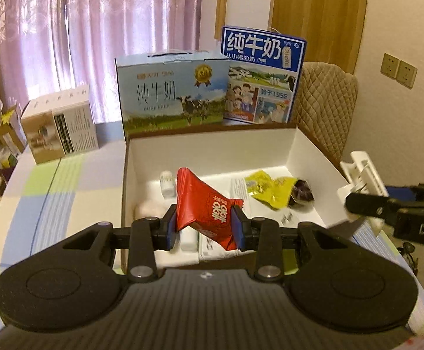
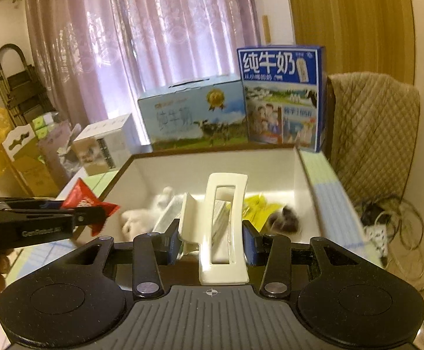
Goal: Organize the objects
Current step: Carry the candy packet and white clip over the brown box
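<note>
The left gripper [image 1: 206,227], clamped on a red candy packet [image 1: 204,204], hung above the white box's [image 1: 212,151] near edge, the right gripper [image 2: 212,246] alongside pinching a cream hair claw [image 2: 223,218].

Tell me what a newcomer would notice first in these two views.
First, the red snack packet clamped in the left gripper over the near edge of the open white box. Next, the cream hair claw clip held in the right gripper above that same box. Behind the box stand two blue milk cartons.
</note>
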{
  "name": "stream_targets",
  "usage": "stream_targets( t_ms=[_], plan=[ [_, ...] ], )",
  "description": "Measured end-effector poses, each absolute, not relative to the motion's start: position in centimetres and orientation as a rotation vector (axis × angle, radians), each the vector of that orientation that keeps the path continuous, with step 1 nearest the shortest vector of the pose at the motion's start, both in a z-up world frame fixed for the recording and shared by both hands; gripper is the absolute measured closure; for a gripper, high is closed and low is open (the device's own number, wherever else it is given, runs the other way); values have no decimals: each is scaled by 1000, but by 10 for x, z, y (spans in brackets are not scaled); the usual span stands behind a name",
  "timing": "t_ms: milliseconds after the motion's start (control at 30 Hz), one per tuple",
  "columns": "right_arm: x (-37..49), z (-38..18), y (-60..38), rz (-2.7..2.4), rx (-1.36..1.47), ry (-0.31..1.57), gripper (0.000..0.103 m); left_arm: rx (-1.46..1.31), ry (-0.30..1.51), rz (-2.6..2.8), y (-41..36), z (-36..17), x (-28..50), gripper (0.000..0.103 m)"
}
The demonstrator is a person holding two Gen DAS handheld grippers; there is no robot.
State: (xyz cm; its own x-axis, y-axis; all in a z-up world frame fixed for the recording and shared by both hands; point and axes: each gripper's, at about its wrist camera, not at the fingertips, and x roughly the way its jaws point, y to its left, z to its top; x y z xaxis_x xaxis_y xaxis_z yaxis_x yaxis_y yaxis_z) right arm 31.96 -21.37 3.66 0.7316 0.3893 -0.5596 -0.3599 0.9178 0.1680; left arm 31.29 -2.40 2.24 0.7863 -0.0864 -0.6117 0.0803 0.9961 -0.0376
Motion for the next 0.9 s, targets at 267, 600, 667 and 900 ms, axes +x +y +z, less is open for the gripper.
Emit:
stream_targets(
  t_ms=[267,600,667,900],
  plan=[
    [366,35,-218,379,-3,652,63,48,672,-67,-18,25,351,71],
    [415,4,-212,372,-120,740,63,122,724,-68,-19,11,389,71],
    [427,-2,-209,367,-143,754,63,135,733,-73,-22,9,398,71],
    [470,-20,-202,365,-161,794,63,172,753,-83,-34,-5,429,71]
  ],
)
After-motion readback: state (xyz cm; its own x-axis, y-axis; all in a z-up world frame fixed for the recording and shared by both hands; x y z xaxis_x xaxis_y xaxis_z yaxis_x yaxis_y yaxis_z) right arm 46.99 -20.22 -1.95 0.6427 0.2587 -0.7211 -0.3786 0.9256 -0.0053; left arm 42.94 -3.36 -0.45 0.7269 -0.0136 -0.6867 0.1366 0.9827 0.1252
